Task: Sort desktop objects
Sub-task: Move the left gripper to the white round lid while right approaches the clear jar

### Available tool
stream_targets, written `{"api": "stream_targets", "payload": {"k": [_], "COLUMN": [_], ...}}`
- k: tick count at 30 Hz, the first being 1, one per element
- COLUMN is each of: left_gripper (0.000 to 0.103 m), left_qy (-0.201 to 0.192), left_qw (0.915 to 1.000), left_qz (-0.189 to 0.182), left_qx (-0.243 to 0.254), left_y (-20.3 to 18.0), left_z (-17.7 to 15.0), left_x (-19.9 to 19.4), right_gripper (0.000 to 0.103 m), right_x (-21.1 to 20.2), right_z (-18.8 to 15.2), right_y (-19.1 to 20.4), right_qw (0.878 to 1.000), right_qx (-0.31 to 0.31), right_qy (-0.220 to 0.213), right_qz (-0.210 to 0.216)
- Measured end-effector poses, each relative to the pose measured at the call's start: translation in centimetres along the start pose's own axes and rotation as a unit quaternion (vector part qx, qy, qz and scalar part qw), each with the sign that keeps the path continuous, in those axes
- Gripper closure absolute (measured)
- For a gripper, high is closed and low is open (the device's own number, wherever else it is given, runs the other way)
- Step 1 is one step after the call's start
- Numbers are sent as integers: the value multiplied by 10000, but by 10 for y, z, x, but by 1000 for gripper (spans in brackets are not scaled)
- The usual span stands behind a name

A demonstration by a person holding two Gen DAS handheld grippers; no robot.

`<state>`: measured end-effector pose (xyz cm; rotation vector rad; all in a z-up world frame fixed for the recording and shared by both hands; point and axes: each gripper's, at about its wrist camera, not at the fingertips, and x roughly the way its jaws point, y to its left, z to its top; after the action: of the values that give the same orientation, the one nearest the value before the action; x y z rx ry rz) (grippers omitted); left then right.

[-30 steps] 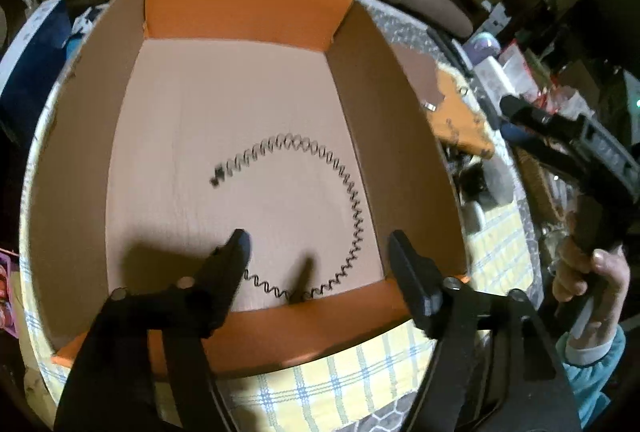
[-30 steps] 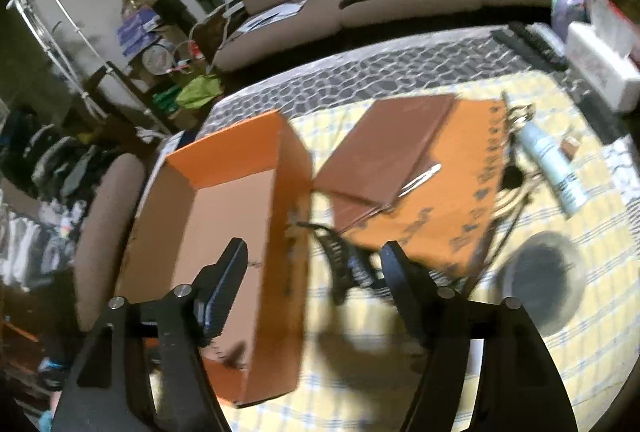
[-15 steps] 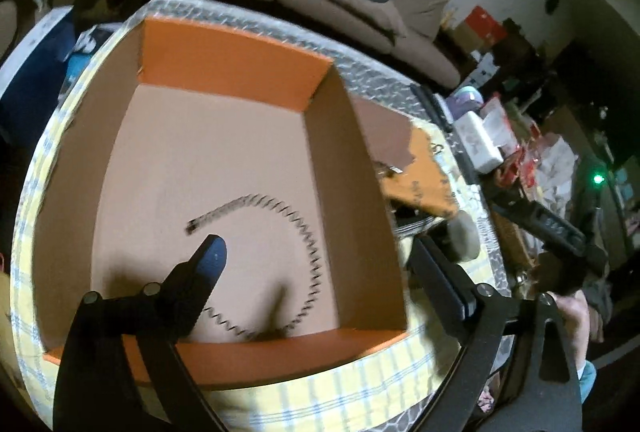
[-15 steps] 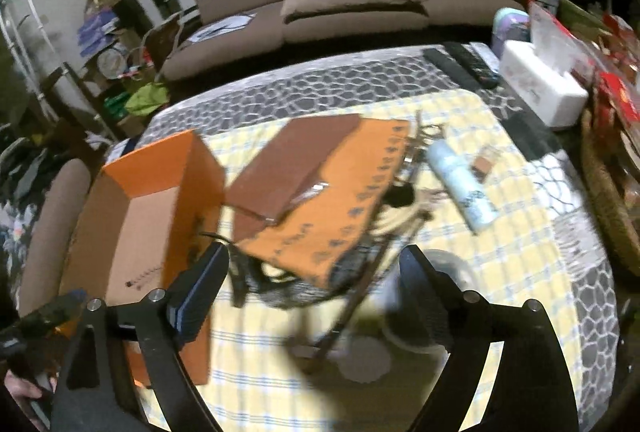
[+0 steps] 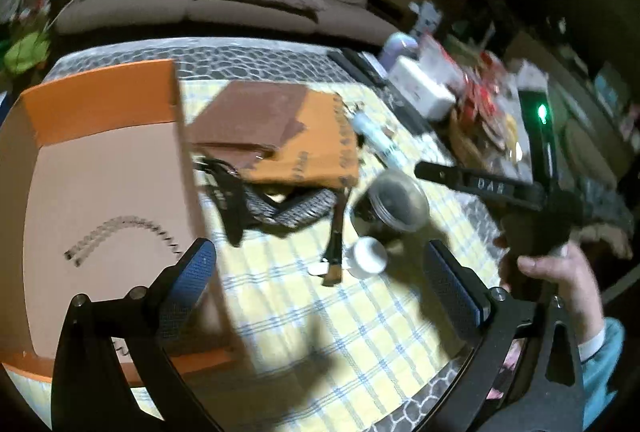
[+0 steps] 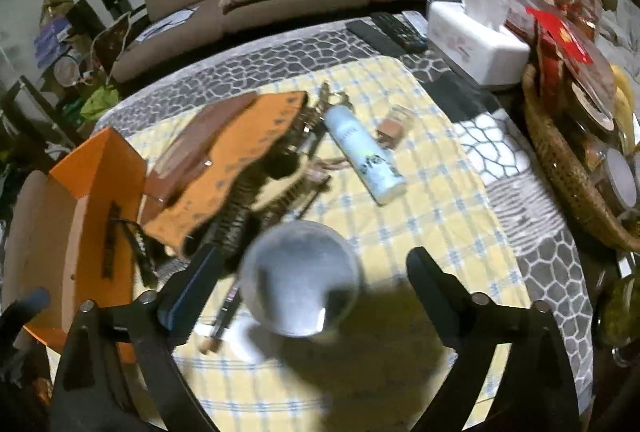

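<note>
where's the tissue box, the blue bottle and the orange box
tissue box [image 6: 478, 41], right wrist view, white side.
blue bottle [image 6: 362, 153], right wrist view, mid-body.
orange box [image 5: 100, 99], left wrist view, far inner wall.

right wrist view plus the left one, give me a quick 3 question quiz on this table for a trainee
1. True or false: the coiled spring lies inside the orange box.
2. Which thing sits between the open fingers of the right gripper? A) the clear round jar B) the pale blue tube C) the tissue box
3. Fill in: the left gripper holds ______.

Key: 1 true. 2 A; the fingers stand apart from it, not pressing. 3 nothing; its jaws have just been opening and stand wide over the checked cloth.
</note>
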<state>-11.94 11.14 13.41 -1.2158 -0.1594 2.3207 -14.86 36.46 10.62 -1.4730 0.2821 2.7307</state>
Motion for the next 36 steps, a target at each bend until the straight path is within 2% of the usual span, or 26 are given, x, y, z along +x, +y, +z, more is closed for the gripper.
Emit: {"api": "stream_targets", "payload": {"k": [3,6,17,20,22,23,30,36], "left_gripper": [0,0,1,9,21,24,32,32], "left_qy": [148,244,117,129,92,69,234,256], "left_qw": [9991,9980,9911,9902,9904,9905,9890,9873], "left_qz": [216,242,282,290,236,213,298,476], "left_qx": [332,529,1295,1362,1357,1360,1427,1493], "left_y": [-20,-33,-72,-76,-76,-76,-79,-82], "left_z": [-8,-16,-36,-40,-42,-43,-53,-59], "left_x": [18,33,89,101,106,108,125,134], "right_gripper": [1,1,1,1,1,1,1,1], "right_x": [4,11,35,39,41,41,41,42], "right_z": [-5,-10,-20,-21,-21,-21,-20,-22], "right_y": [-7,-11,-14,-14,-15,-14,-7,-1], "right_qw": [9999,9998,9987,9985,9985,9985,9980,9981], "right_qx": [-44,-102,-181,-131,-69,-49,-84,-221], "right_qy": [82,172,483,513,517,517,548,522], "right_qz": [-54,-54,39,112,164,187,308,227]}}
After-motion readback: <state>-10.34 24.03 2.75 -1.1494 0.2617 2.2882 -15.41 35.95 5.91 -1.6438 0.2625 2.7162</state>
